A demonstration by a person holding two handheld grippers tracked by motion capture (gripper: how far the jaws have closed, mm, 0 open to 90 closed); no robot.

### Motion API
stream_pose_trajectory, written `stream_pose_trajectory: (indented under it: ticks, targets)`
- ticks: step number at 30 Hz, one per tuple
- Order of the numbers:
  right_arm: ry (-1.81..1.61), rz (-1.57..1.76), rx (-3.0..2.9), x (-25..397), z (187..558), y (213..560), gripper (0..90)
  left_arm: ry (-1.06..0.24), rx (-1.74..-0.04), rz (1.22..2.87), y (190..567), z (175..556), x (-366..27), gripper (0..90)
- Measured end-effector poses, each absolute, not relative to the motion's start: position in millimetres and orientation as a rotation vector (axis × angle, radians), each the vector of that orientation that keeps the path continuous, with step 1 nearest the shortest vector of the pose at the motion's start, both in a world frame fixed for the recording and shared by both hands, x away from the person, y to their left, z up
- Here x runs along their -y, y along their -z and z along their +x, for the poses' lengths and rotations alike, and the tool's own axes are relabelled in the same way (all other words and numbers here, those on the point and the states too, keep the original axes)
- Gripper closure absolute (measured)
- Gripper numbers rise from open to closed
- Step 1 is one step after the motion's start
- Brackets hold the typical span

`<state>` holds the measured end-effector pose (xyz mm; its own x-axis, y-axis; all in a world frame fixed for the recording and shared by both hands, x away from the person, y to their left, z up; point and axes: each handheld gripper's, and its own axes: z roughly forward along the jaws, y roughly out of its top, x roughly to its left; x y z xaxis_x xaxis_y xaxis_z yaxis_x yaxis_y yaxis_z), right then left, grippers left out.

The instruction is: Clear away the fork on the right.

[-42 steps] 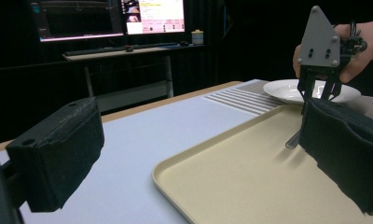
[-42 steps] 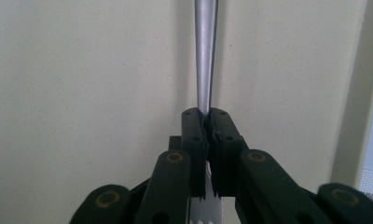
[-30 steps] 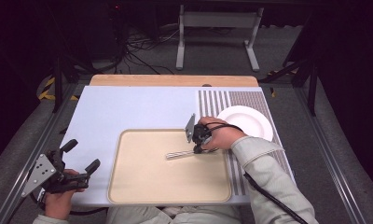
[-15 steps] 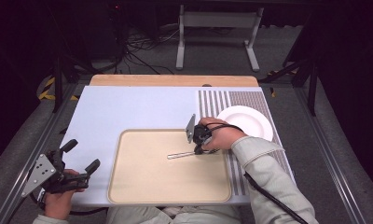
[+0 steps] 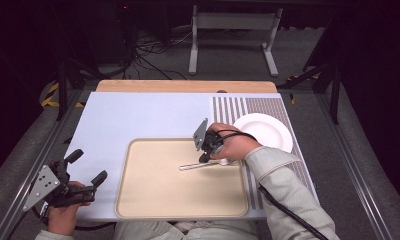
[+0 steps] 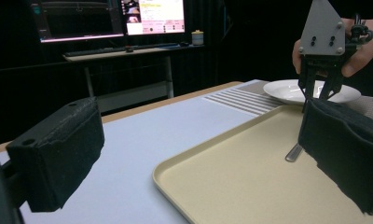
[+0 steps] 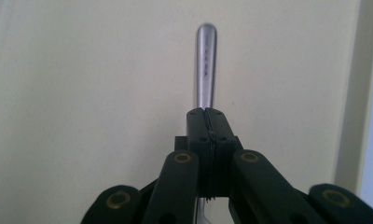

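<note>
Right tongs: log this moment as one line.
right tongs shut on spoon handle | over tray | left tongs open, idle | plate beside tray

Utensil (image 7: 206,65) head under claw (image 7: 208,122)

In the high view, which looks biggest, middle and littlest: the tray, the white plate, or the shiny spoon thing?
1. tray, biggest by far.
2. white plate.
3. metal utensil, a thin handle; its far end is hidden under the right gripper.

A shiny metal spoon (image 5: 203,164) lies flat on the tan tray (image 5: 153,200), near the tray's right edge and closer to its far edge. Its long handle points toward the tray's left edge.
</note>
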<state>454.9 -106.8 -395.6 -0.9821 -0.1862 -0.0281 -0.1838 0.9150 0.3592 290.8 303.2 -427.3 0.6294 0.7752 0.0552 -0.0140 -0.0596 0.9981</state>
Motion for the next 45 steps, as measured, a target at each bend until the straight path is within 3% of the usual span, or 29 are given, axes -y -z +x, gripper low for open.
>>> stream_pose_trajectory:
  ticks: [29,45]
  targets:
    - [0.651,0.113,3.07,75.7,467.5,426.1,90.0,-0.728,-0.671,1.506,427.8,291.1,-303.7,1.0]
    - [0.589,0.138,3.047,73.9,461.3,425.6,90.0,-0.73,-0.672,1.504,427.6,290.8,-303.6,1.0]
